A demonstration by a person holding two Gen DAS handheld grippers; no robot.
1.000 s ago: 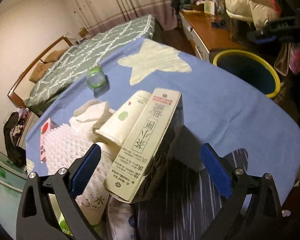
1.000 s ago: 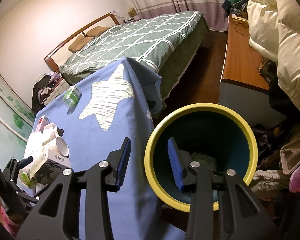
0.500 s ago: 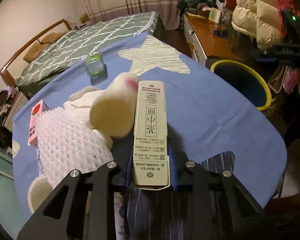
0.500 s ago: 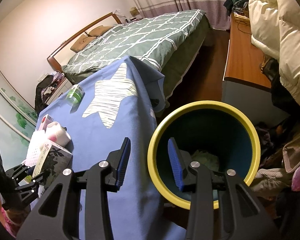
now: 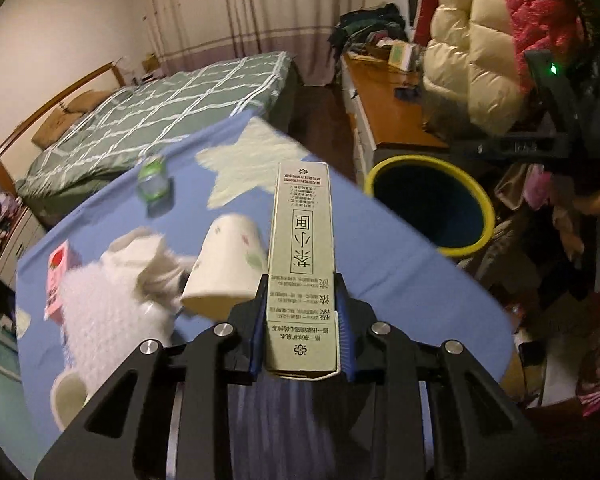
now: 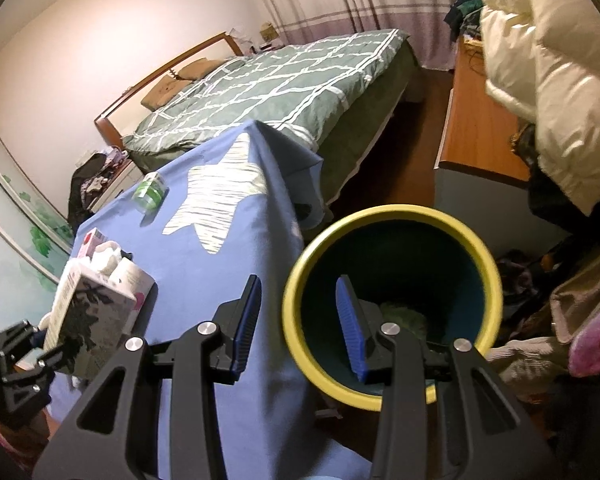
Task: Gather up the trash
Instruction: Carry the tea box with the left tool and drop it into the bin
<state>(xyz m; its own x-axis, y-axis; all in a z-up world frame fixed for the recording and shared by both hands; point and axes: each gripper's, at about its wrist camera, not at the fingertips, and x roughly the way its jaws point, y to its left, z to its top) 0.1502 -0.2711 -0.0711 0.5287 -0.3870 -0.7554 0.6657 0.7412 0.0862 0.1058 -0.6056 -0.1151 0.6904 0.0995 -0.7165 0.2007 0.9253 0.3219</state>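
Left gripper (image 5: 300, 322): fingers clamped on tall pale-green printed cardboard carton (image 5: 302, 264), lifted above blue star-print tabletop (image 5: 400, 264). Right gripper (image 6: 298, 320): fingers part-open, empty, over yellow-rimmed dark round bin (image 6: 392, 240), right of tabletop.

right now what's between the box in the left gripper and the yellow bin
Only bare blue tablecloth lies between the box and the bin, seen in the left wrist view.

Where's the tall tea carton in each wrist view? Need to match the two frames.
Left wrist: carton at centre, clamped in the left gripper, pointing away from the camera.
Right wrist: carton at lower left, above the blue cloth's near-left edge, held by the same gripper.
Shared landmark: yellow-rimmed bin, right of the cloth in both.
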